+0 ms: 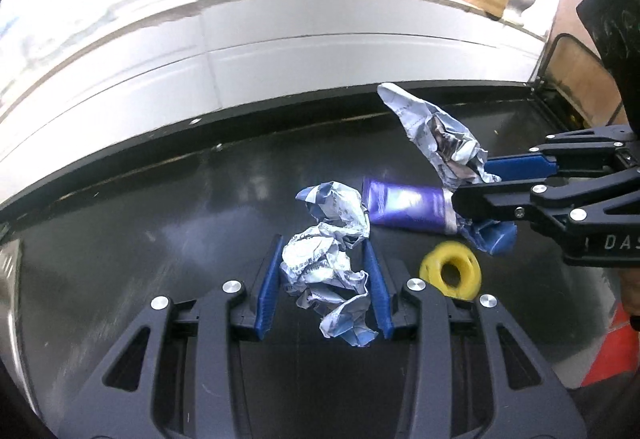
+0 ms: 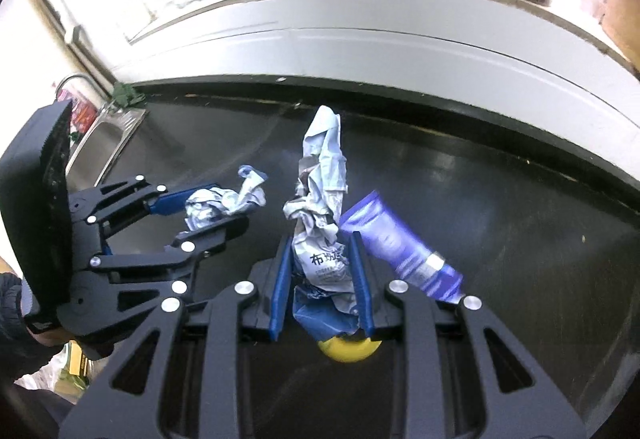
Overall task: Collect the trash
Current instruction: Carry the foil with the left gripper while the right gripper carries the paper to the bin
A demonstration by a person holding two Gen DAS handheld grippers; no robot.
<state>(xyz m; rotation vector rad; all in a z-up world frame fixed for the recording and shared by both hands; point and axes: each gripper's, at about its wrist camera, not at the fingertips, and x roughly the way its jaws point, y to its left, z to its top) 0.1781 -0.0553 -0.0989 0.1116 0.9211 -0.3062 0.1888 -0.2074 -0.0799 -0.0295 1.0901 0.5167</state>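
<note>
My left gripper (image 1: 320, 271) is shut on a crumpled white-and-blue wrapper (image 1: 324, 267), held above the black countertop (image 1: 160, 219). In the right wrist view the same gripper (image 2: 224, 205) shows at the left with that wrapper (image 2: 218, 205) in its blue pads. My right gripper (image 2: 320, 279) is shut on a second, longer crumpled wrapper (image 2: 320, 199) that sticks up past the fingers. From the left wrist view it (image 1: 476, 183) enters from the right, gripping that wrapper (image 1: 436, 135). A purple tube (image 1: 408, 205) and a yellow ring (image 1: 450, 273) lie on the counter below.
A white tiled backsplash (image 1: 280, 55) runs behind the counter, with a sill of jars above. A steel sink (image 2: 100, 143) sits at the counter's left end. A wooden board (image 1: 580, 75) stands at the far right. A sleeve (image 2: 16, 327) shows at the left edge.
</note>
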